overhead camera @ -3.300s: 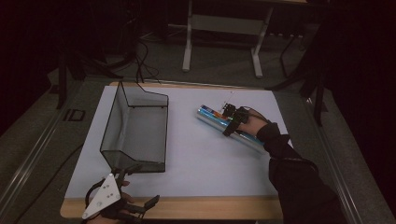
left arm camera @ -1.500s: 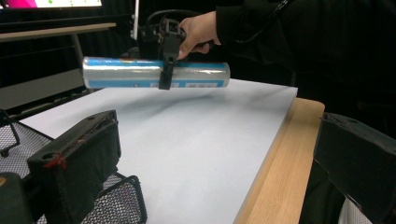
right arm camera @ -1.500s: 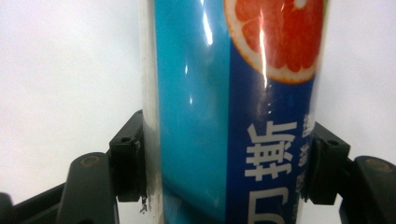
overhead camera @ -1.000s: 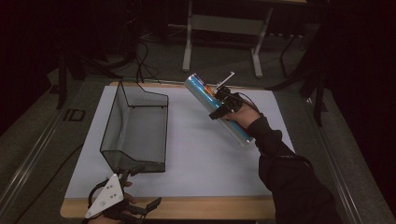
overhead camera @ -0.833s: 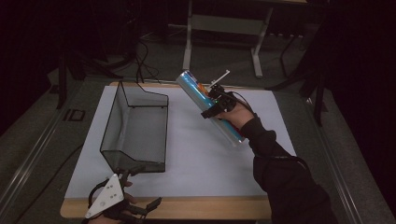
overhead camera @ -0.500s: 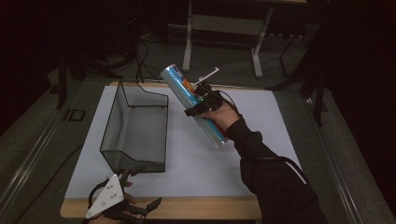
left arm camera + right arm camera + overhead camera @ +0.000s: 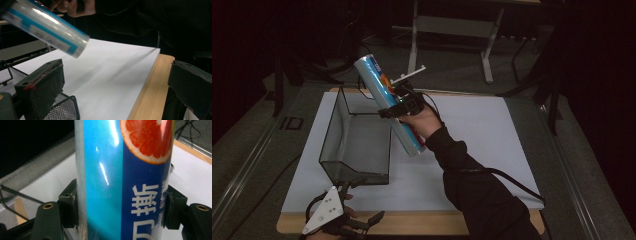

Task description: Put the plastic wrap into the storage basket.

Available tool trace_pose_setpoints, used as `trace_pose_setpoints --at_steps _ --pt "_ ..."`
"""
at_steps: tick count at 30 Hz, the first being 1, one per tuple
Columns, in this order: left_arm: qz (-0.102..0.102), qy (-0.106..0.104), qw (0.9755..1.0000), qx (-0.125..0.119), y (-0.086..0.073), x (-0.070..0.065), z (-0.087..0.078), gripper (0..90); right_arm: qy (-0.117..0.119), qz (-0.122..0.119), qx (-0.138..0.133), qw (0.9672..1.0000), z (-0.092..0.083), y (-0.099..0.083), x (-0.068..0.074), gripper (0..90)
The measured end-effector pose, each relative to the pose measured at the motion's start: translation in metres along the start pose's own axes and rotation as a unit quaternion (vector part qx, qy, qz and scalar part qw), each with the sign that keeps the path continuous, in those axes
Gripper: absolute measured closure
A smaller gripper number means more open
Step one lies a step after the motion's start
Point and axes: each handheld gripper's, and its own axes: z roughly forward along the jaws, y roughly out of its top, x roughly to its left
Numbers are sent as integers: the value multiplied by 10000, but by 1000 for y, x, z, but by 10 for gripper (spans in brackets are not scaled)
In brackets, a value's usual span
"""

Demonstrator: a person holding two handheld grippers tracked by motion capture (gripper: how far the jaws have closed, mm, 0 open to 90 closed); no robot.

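The right tool (image 7: 398,102) pinches the blue tube (image 7: 388,102), tilted, above the mesh basket's (image 7: 357,145) far right corner; the left tool (image 7: 343,222), jaws spread, rests near the basket's near edge.

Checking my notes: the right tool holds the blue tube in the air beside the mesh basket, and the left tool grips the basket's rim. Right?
Not quite. The left tool stands open near the mesh basket, gripping nothing, as the left gripper view shows. The right tool does hold the blue tube in the air.
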Motion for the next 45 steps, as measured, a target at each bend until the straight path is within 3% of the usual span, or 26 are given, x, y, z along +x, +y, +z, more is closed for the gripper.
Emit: trace_pose_setpoints --at_steps 8,14,19,21,24,25,29,31,33,34,36,38,39,40,45 --pt "11 63 10000 -26 0 2 -2 12 150 288 -325 9989 16 14 18 316" --pt "19 90 9999 -51 -1 3 -3 12 498 999 -764 9908 33 18 26 317" --pt "27 111 9999 -58 -2 4 -5 13 281 1082 -944 9892 44 15 32 317" --pt "25 116 9999 -72 -2 4 -5 12 189 1242 -1080 9862 55 9 32 317" --pt "28 118 9999 -70 -2 4 -5 12 164 1303 -1124 9849 59 6 31 316" --pt "28 121 9999 -40 -3 5 -5 13 -5 1497 -1184 9816 70 -4 29 317" --pt "32 90 10000 -26 -3 4 -3 13 -183 1726 -1181 9777 80 -15 28 316" --pt "60 71 10000 -24 -2 3 -4 12 -257 1971 -1106 9738 90 -26 25 316" --pt "65 77 9999 -23 -2 3 -4 13 -236 2023 -1063 9733 94 -29 23 316" --pt "58 109 9999 -47 -2 4 -5 12 -113 2158 -1032 9709 100 -36 20 316" --pt "43 120 9999 -49 -2 5 -5 12 -152 2244 -969 9695 104 -40 21 316" --pt "43 126 9999 -52 -2 5 -5 12 -240 2219 -923 9704 106 -41 22 316" --pt "48 132 9999 -65 -2 5 -5 12 -520 2088 -817 9732 109 -43 25 316" --pt "48 121 9999 -69 -2 4 -5 12 -636 2037 -740 9742 110 -44 26 316" --pt "66 110 9999 -58 -2 4 -5 12 -665 2094 -715 9729 113 -49 25 316"
